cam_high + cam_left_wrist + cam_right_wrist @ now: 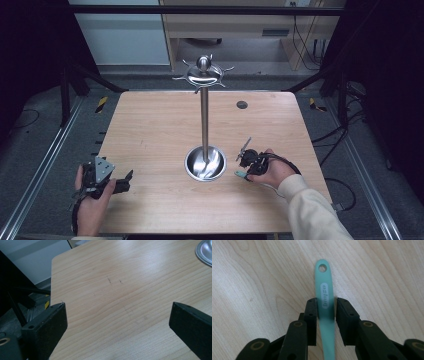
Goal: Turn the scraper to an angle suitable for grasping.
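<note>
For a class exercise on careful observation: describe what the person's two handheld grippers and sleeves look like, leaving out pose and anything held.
Both grippers are black with two blocky jaws. The left gripper carries a grey three-cornered plate on top. The right gripper has small screw holes in its jaws and brass-ringed pivots; a black cable loops from it. The right arm wears a cream sleeve.

I see a slim mint-green plastic utensil handle (pixel 325 297) with a round hanging hole at its tip and a pale oval label. It lies between my right gripper's (pixel 325 305) black jaws, above the wooden tabletop (pixel 262 277).
</note>
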The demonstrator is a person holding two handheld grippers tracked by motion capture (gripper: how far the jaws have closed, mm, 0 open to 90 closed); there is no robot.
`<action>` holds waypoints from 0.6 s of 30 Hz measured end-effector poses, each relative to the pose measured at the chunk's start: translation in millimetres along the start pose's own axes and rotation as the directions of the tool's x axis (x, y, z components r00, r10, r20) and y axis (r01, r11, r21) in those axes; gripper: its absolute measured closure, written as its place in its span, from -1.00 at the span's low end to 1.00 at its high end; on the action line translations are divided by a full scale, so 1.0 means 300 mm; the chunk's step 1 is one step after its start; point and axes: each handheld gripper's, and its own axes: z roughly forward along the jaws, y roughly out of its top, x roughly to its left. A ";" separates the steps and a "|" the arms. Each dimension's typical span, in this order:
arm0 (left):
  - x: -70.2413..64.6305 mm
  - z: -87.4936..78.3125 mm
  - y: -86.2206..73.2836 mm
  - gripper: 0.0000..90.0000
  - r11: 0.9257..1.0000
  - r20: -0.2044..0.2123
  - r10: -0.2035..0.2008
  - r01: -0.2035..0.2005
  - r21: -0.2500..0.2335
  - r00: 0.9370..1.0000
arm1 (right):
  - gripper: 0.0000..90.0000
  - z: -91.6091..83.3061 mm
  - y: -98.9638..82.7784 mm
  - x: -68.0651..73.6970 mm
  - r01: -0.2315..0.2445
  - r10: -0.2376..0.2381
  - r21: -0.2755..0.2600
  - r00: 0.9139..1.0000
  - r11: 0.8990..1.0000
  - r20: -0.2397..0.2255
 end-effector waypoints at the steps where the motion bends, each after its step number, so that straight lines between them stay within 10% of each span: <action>1: 0.000 0.000 0.000 -0.97 1.000 0.001 0.000 0.000 0.001 1.000 | 0.59 0.000 0.000 0.000 0.000 0.000 0.000 1.000 1.000 0.000; 18: -0.008 0.004 0.003 -0.97 1.000 0.014 0.016 -0.016 0.013 1.000 | 0.64 0.008 0.001 -0.005 -0.001 0.001 0.009 1.000 1.000 -0.022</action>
